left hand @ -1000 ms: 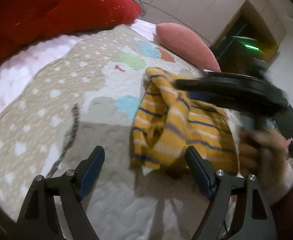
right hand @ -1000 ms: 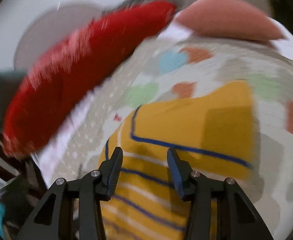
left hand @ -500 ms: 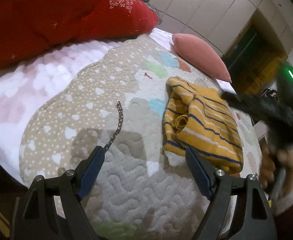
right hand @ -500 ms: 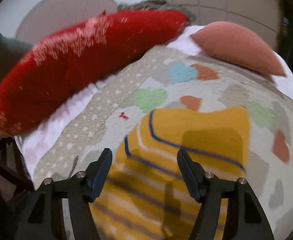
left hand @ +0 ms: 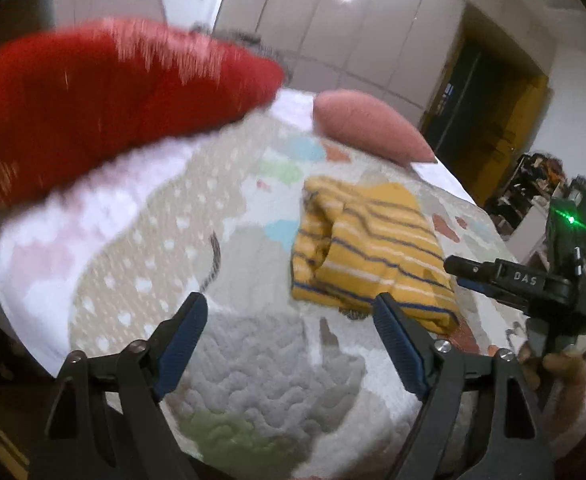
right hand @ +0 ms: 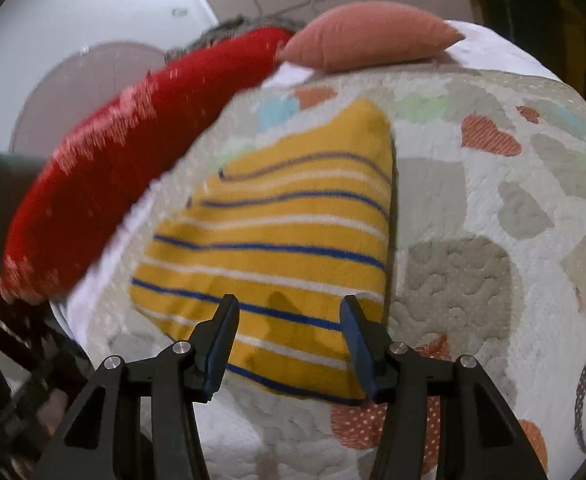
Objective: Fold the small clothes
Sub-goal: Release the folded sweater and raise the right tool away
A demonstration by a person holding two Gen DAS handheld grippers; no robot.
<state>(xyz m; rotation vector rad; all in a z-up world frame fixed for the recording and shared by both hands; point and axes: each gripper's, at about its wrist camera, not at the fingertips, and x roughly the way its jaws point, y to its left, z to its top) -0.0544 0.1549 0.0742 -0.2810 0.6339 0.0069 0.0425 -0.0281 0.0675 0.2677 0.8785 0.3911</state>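
Note:
A yellow top with blue and white stripes (left hand: 369, 252) lies folded in a rough rectangle on the heart-patterned quilt (left hand: 253, 380). My left gripper (left hand: 289, 304) hovers short of its near left corner; its jaws are opening and nothing is between them. In the left wrist view my right gripper (left hand: 459, 270) pokes in from the right, held by a hand (left hand: 553, 368), just off the top's right edge. The right wrist view has the top (right hand: 285, 220) filling the middle, with my right gripper (right hand: 289, 304) open above its near edge and no cloth in its fingers.
A big red pillow (left hand: 93, 100) and a pink cushion (left hand: 369, 124) lie along the far side of the bed. White wardrobe doors (left hand: 353, 20) stand behind. The quilt's edge drops off at the left and near side. Cluttered shelves (left hand: 541, 184) sit at the far right.
The right gripper has lifted off the bunched top, widened, and drawn back to the right. The top now lies folded flat. The left gripper has pulled back and risen, its jaws a little wider.

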